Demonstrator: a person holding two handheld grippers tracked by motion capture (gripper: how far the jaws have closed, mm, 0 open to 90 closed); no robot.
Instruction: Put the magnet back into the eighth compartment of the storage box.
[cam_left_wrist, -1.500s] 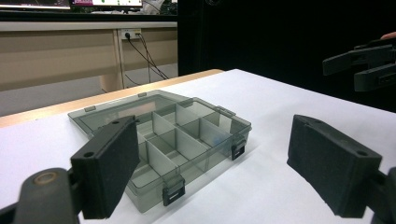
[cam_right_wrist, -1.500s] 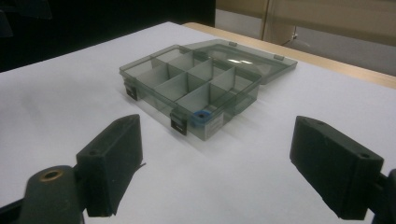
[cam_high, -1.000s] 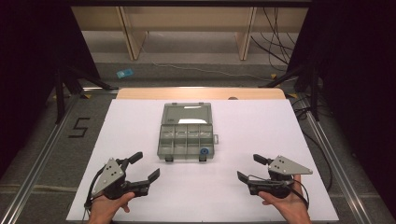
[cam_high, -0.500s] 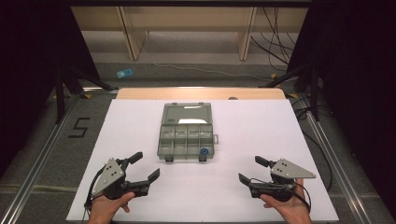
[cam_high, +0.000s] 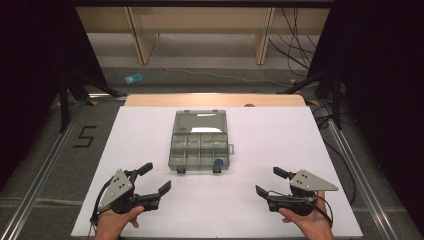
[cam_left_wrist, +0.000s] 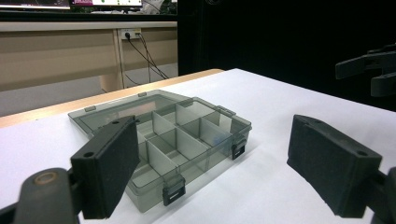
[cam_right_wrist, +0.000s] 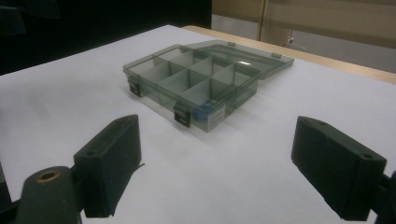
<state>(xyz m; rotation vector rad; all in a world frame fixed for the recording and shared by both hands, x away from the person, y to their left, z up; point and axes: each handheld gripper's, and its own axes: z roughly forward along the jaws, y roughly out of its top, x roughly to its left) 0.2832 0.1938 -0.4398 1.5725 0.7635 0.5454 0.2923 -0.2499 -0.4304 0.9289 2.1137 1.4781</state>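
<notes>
Both claws, left (cam_high: 152, 179) and right (cam_high: 270, 182), remain apart near the table (cam_high: 280, 145) edge; open compartment box (cam_high: 200, 142) untouched, work not begun.

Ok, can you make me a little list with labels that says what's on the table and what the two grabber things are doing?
surface: white table
box: grey see-through organizer box, lid open and lying flat behind it
compartments: eight, in two rows
inside: small blue item in the near right compartment
left gripper: open, holds nothing, near table edge
right gripper: open, holds nothing, near table edge
contact: neither gripper touches the box
</notes>
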